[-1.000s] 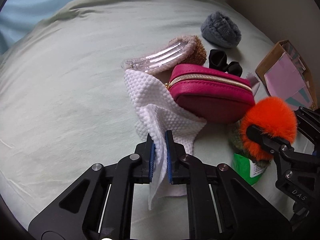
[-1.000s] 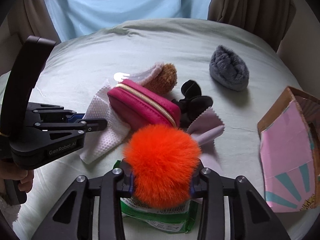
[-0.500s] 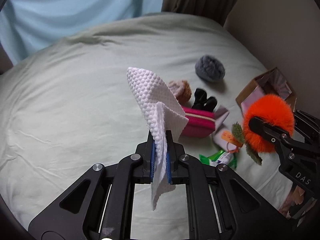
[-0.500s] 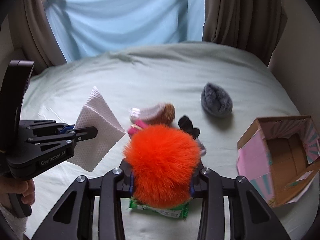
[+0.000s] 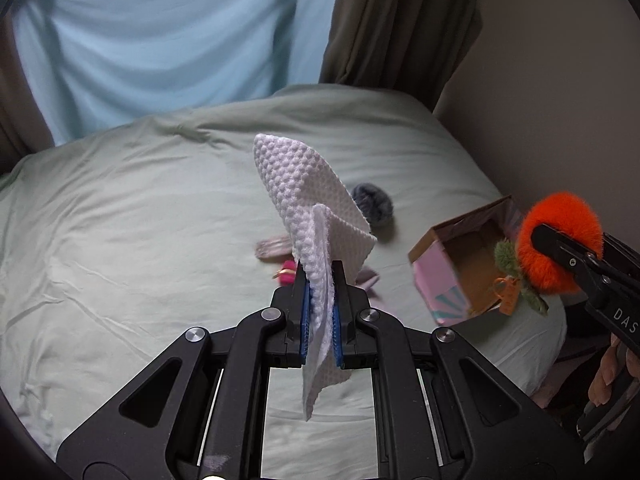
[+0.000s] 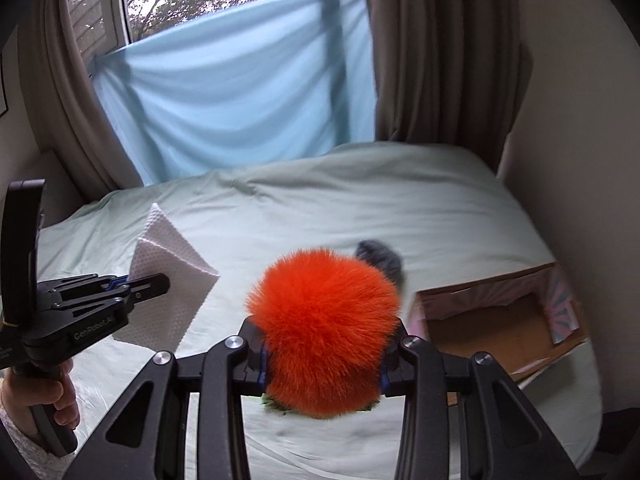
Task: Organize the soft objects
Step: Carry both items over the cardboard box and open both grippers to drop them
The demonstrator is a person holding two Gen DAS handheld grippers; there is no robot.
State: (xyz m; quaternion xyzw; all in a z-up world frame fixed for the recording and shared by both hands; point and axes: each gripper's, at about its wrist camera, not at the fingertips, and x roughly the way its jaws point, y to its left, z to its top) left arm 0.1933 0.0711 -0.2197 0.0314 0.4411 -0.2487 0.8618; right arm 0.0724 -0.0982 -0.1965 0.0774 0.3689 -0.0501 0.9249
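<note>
My left tool has its 2 blue-padded fingers pressed on a white waffle-textured cloth, which stands up above the tips and hangs below them, lifted clear of the bed. From the right wrist view the same cloth shows as a folded white sheet sticking out of the left tool over the pale green bedding. My right tool is clamped on an orange fur pom-pom, its fingers sunk into the fluff on either side; in the left wrist view the pom-pom carries a green leafy trim and a small orange tag below it, and it hangs near the cardboard box. That cardboard box lies on the right side of the bed with pink patterned outer walls and its opening turned toward me; I see only bare brown cardboard inside it. A grey fluffy item rests on the bed behind the box, well apart from both tools. Just past the left tool's tips lie a pale pink item, a bit of a magenta pouch and a lilac scrap, all partly hidden by the cloth.
</note>
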